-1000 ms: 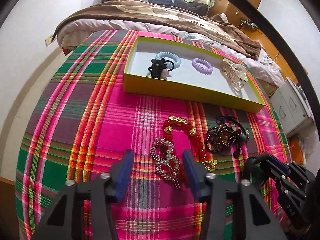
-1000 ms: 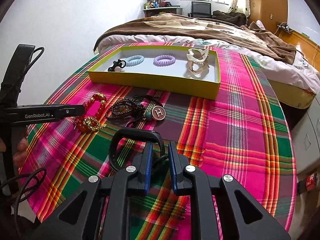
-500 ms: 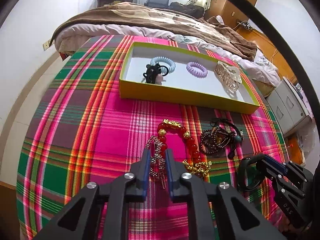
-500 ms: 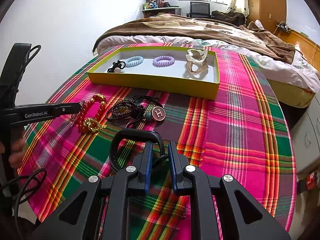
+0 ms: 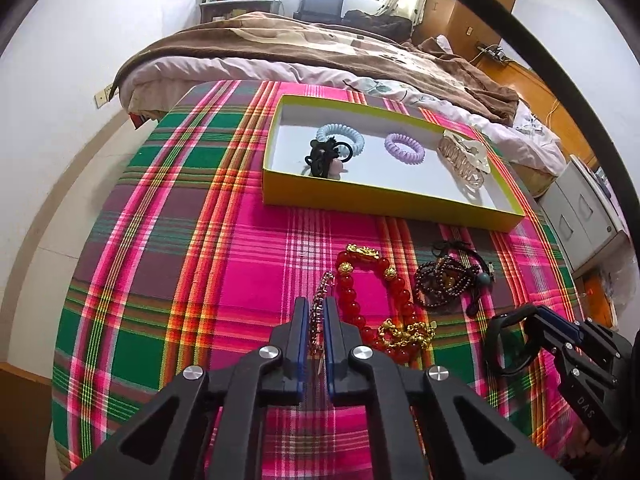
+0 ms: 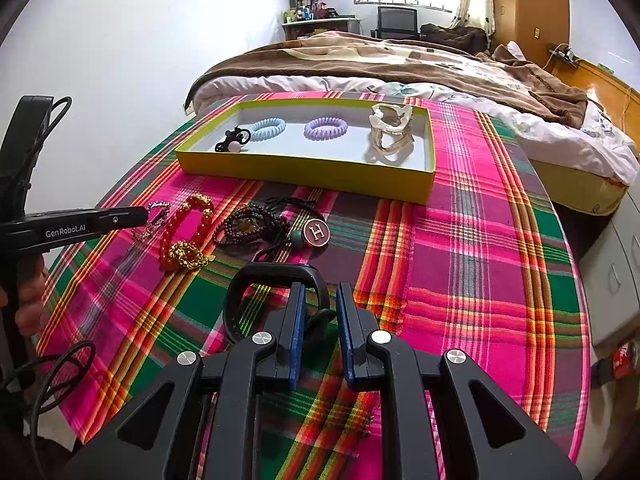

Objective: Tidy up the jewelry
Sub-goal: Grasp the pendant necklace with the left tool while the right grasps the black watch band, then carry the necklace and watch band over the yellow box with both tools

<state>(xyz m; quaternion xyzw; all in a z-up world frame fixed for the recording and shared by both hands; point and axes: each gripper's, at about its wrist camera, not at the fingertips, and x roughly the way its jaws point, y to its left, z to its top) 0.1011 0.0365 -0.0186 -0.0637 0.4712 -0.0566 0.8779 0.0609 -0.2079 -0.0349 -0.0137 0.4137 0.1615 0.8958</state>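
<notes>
My left gripper (image 5: 316,305) is shut on a rhinestone hair clip (image 5: 320,308), which stands on edge between the pads; it also shows in the right wrist view (image 6: 154,216). My right gripper (image 6: 321,292) is shut on a black band (image 6: 276,276), seen too in the left wrist view (image 5: 505,342). A red bead bracelet (image 5: 362,288) with gold charms and a dark bead bracelet (image 5: 444,284) lie on the plaid cloth. A yellow box (image 5: 360,196) holds a blue coil tie (image 5: 340,136), a purple coil tie (image 5: 404,148), a black tie and a clear claw clip (image 5: 464,156).
A round brown "H" charm (image 6: 317,233) lies next to the dark beads. A bed with a brown blanket (image 6: 400,64) stands behind the table. A grey drawer unit (image 5: 580,216) is at the right. The cloth's right half (image 6: 480,260) is bare.
My left gripper has closed on the rhinestone clip and lifted it, tipping it on edge. My right gripper has kept its hold on the black band.
</notes>
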